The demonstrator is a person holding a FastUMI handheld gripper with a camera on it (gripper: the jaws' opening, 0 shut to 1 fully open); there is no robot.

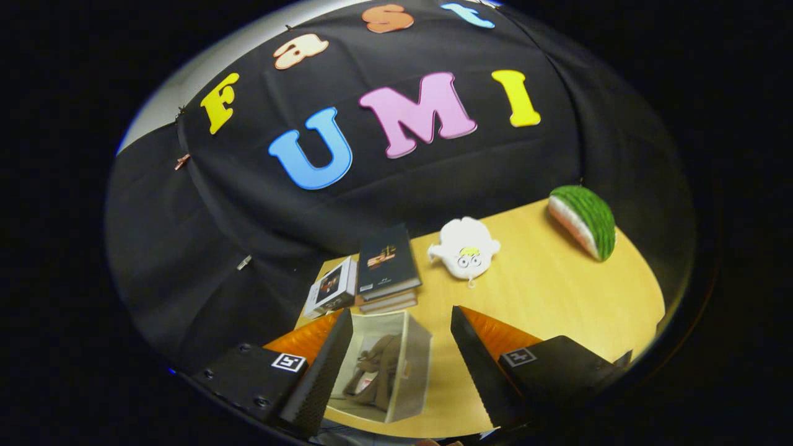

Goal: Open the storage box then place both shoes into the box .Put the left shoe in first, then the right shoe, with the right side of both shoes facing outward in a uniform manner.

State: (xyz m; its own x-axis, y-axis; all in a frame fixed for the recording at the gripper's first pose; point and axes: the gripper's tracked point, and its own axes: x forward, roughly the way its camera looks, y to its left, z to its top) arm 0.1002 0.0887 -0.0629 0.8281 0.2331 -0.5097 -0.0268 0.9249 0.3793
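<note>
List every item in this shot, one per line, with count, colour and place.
storage box: one, pale translucent, on the table between the claw's fingers, open.
shoes: brown, inside the storage box; count hard to tell.
books: a short stack, dark cover on top, just beyond the box.
small box: one, white with a dark picture, leaning beside the books.
plush toy: one, white, beyond the fingers.
watermelon slice: one, green and pink, far table edge.
table: one, light wood.
claw: one, open, holding nothing.

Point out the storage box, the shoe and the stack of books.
storage box (416, 365): gripper view, its right wall.
shoe (378, 368): gripper view, its upper, inside the box.
stack of books (387, 260): gripper view, top cover.
</note>
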